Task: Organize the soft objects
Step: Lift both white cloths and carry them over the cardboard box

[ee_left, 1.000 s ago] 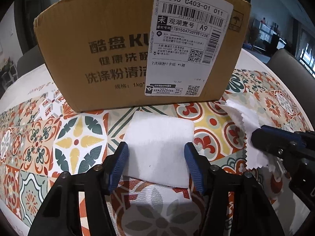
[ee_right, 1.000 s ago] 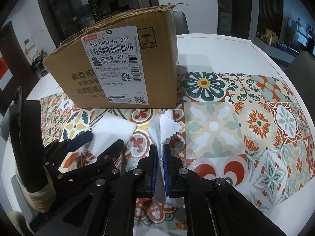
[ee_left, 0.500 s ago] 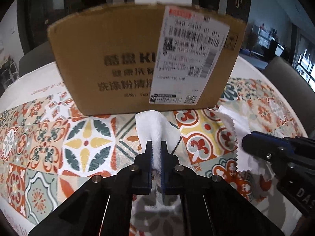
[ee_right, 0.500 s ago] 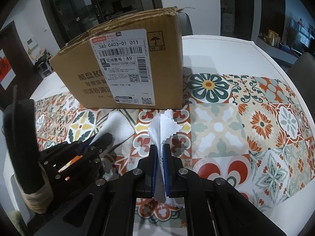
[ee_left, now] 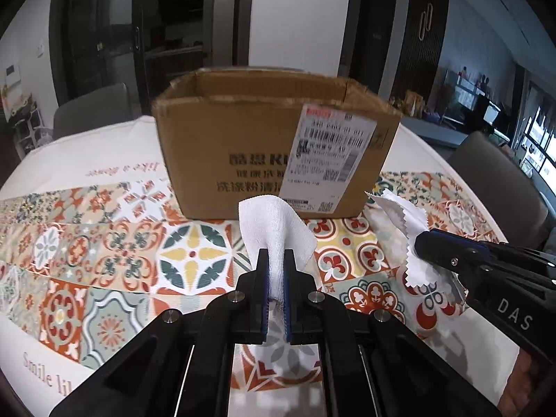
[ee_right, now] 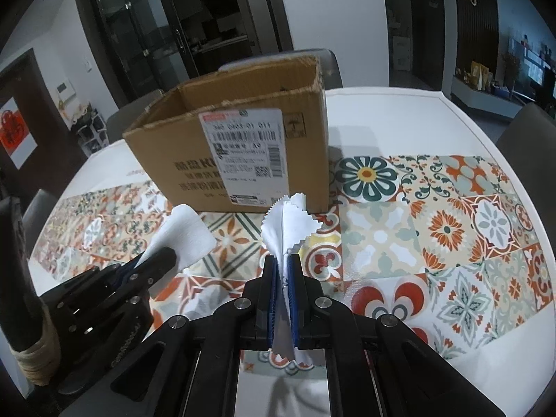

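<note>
Patterned tablecloth (ee_left: 104,250) covers the lower frame, floral tiles with script lettering at lower left. Grey chair (ee_left: 500,173) at right edge. Dark glazed doors (ee_right: 146,34) occupy the upper left.

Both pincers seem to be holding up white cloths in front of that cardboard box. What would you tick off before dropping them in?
1. Left gripper pinches the white towel: ok.
2. Right gripper pinches the zigzag-edged cloth: ok.
3. Both cloths lifted off the tablecloth: ok for the parts that show; the cloth's lower end is hidden.
4. Cardboard box open at the top: ok.
5. Room inside the box: cannot tell, floor hidden.
6. Grippers apart from each other: ok.
</note>
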Demonstrator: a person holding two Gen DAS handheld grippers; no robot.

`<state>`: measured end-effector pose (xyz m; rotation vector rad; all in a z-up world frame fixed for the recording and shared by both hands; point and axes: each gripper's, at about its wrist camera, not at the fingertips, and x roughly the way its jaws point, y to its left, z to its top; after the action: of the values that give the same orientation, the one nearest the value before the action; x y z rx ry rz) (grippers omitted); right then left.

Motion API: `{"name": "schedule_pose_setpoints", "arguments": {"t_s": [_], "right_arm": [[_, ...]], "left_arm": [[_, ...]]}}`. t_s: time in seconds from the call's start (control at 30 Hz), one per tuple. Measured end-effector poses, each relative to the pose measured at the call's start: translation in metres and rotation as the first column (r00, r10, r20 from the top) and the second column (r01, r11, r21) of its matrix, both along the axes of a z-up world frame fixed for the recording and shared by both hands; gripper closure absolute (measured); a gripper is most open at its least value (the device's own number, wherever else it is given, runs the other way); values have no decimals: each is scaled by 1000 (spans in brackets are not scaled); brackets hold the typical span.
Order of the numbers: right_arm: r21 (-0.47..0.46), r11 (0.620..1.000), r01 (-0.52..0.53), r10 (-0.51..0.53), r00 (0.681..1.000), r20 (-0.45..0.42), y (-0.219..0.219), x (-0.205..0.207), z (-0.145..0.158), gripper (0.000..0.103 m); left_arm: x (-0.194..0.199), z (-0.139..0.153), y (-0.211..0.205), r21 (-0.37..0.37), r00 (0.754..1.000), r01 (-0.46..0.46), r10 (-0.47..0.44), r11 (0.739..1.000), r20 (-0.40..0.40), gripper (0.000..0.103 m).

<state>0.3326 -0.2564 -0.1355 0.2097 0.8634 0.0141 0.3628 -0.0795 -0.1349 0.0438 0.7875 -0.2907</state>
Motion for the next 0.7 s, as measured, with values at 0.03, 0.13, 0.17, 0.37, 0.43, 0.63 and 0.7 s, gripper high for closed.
{"name": "schedule_pose_setpoints", "arguments": {"t_s": [0.03, 0.13, 0.17, 0.37, 0.43, 0.63, 0.7], "right_arm": [[-2, 1000, -1, 1, 1000, 10, 2, -3, 5, 95], [-4, 1000, -6, 6, 1000, 31, 5, -9, 15, 95], [-5, 1000, -8, 8, 999, 41, 7, -11, 19, 95], [-15, 1000, -23, 24, 995, 99, 17, -23, 44, 95], [-19, 999, -28, 30, 993, 118, 20, -27, 51, 95], [-28, 999, -40, 44, 985, 169, 30, -37, 71, 95], [-33, 999, -43, 48, 981, 188, 32, -40, 79, 95]], "left_arm": [[-3, 5, 1, -3, 1000, -2, 2, 1000, 10, 95], [-11, 20, 6, -7, 999, -4, 5, 1000, 41, 95], [-14, 25, 7, -7, 999, -6, 6, 1000, 53, 95], [-27, 51, 16, -9, 994, -14, 15, 1000, 111, 95], [-32, 59, 20, -14, 991, -17, 18, 1000, 129, 95], [-43, 82, 28, -22, 983, -24, 28, 999, 182, 95], [-46, 89, 30, -26, 980, -24, 29, 999, 199, 95]]}}
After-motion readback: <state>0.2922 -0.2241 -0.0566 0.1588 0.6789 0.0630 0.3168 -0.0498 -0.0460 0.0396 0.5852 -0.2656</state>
